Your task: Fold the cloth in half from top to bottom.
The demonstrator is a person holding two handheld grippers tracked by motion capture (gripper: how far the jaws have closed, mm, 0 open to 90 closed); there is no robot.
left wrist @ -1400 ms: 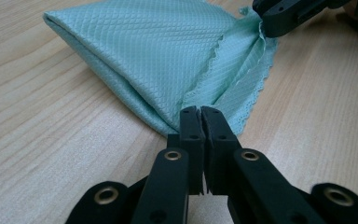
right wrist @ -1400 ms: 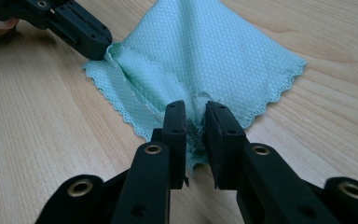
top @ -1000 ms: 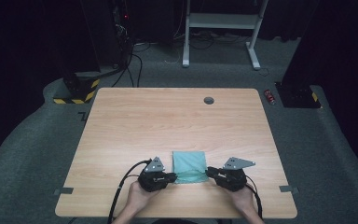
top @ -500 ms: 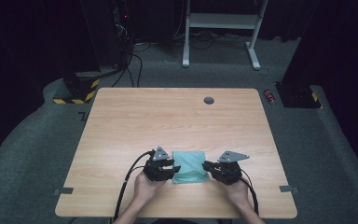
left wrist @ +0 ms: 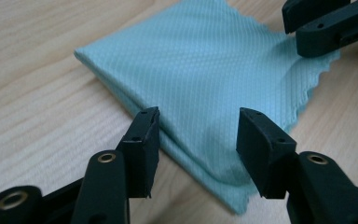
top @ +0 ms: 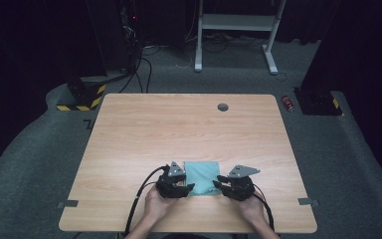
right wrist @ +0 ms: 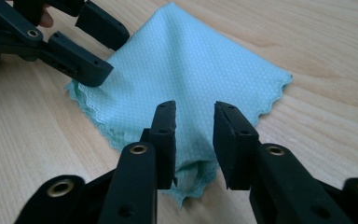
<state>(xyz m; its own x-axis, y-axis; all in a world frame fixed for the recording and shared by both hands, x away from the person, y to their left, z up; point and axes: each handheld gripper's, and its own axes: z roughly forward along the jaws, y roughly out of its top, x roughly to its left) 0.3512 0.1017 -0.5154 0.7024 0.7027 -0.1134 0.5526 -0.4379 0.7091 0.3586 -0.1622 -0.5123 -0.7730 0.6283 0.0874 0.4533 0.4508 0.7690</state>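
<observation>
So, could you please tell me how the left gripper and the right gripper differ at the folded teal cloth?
The left gripper has its jaws spread wider than the right gripper. The left gripper stands over the folded teal cloth at its near-left corner; the right gripper stands at its near-right corner. Both have just been opening, with cloth between the jaws but not pinched, and both are hand-held low over the wooden table.

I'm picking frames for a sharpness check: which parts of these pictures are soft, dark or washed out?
High view: table evenly lit, surroundings nearly black, cloth small but clear. Left gripper view: cloth weave crisp mid-frame, its nearest corner blurred, as is the wood at the bottom left. Right gripper view: jaws sharp, the cloth's nearest edge soft, wood bright without glare.
</observation>
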